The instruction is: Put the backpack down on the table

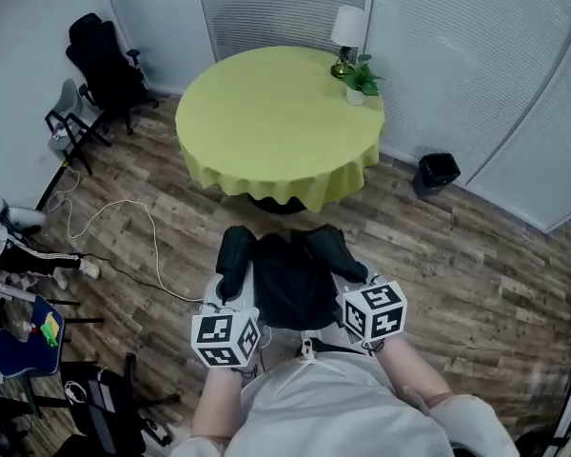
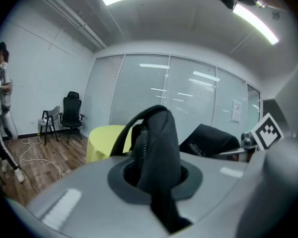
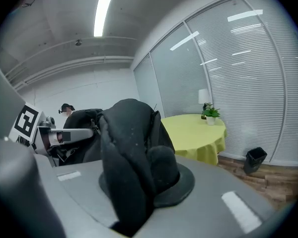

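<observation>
Left claw (image 1: 230, 293) and right claw (image 1: 354, 282) clamped on black fabric backpack (image 1: 290, 274), lower centre; yellow-clothed round bench (image 1: 266, 122) upper centre, set-down pending.

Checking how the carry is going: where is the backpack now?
Head view, lower centre: the backpack hangs between the left gripper and right gripper, both shut on it, over the wood floor, just short of the yellow-green table.

The left gripper (image 2: 159, 190) has its jaws clamped on a black backpack strap (image 2: 156, 138) that bunches up between them. Ahead and slightly left stands the yellow-clothed table (image 2: 102, 140), with an office chair (image 2: 72, 114) farther left.
</observation>
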Demonstrator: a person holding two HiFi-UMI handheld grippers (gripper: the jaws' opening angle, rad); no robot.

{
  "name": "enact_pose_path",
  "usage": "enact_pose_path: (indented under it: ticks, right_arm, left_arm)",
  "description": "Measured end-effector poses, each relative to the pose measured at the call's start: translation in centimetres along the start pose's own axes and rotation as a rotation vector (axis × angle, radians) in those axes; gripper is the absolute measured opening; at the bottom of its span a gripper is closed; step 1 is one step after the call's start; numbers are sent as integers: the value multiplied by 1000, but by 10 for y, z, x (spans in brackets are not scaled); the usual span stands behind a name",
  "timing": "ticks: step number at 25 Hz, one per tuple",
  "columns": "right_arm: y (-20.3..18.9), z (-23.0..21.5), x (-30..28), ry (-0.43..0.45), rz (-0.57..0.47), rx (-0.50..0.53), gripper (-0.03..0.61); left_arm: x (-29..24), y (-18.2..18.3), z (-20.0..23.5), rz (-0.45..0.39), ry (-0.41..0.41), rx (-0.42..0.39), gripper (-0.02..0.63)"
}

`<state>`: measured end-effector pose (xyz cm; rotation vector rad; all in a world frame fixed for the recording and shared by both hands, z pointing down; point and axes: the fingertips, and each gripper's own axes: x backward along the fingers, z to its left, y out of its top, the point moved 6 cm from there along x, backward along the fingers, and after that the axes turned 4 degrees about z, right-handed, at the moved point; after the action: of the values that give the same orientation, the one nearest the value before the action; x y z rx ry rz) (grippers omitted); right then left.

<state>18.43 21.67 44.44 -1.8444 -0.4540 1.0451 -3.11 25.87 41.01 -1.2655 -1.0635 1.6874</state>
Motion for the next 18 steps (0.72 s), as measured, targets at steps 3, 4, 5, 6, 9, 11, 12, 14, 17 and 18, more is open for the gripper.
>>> enact_pose_path:
  ticks: [3,4,5,6,9,11,12,14,17,18]
  right_arm:
    - [20,-26,-25,12,-1,22,31]
    - [27,-34,-33,13,0,28,31]
    - [33,-42,-40,11,3,32,31]
    - [38,-49,-47,9,7,33,31]
    - [53,-67,-65,5,14,31,31]
    - [61,-77,-80,4,13,26,31]
    - [65,-81,-88,2,12,23,31]
    - [72,-90,-104,0,12,14,31]
    - [86,-101,-133,-4,8,2,31]
    - [93,-104,-143,-8,5,0,31]
  left_arm:
    - [-37,11,0,-13,17,21,31]
    - [-49,15,1,-14,20,26,31]
    - [-61,18,1,-11,20,30,31]
    - [-71,22,1,-7,18,33,31]
    - [-98,31,5,2,13,45,31]
    - [-116,36,11,3,11,47,31]
    - [-125,39,14,4,8,45,31]
    - [-143,44,22,6,-1,42,31]
    - [-172,55,38,7,-17,37,31]
    - [-184,61,45,6,-24,35,31]
